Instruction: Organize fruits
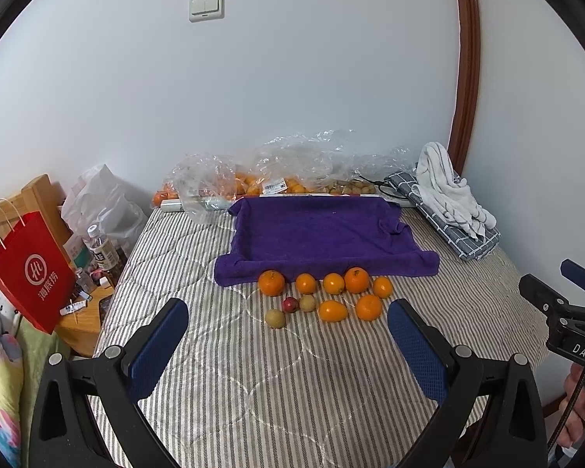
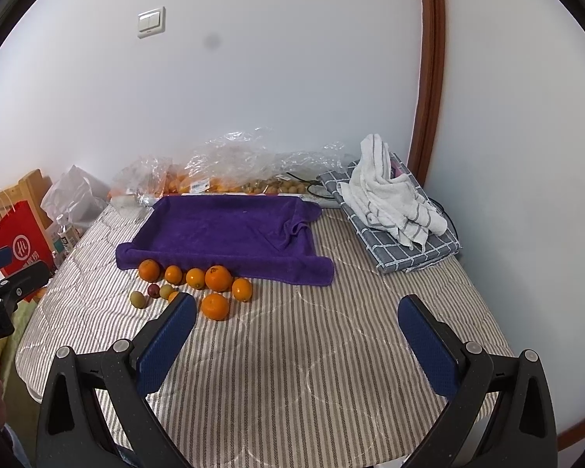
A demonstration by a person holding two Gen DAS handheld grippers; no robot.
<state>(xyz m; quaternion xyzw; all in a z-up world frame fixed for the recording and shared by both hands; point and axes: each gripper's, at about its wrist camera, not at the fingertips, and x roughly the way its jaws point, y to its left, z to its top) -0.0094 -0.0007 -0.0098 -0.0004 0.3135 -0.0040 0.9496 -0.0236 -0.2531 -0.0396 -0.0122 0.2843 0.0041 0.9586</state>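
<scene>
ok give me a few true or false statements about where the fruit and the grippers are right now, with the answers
1. The left gripper holds an orange. False: its jaws are wide open and hold nothing.
2. The purple towel has no fruit on it. True.
3. The loose oranges lie on the striped bedcover, along the towel's near edge. True.
4. The small red fruit sits inside the red paper bag. False: it lies on the bedcover among the oranges.
5. The right gripper is shut. False: it is open and empty.
6. A white striped towel lies on a folded grey checked cloth. True.
</scene>
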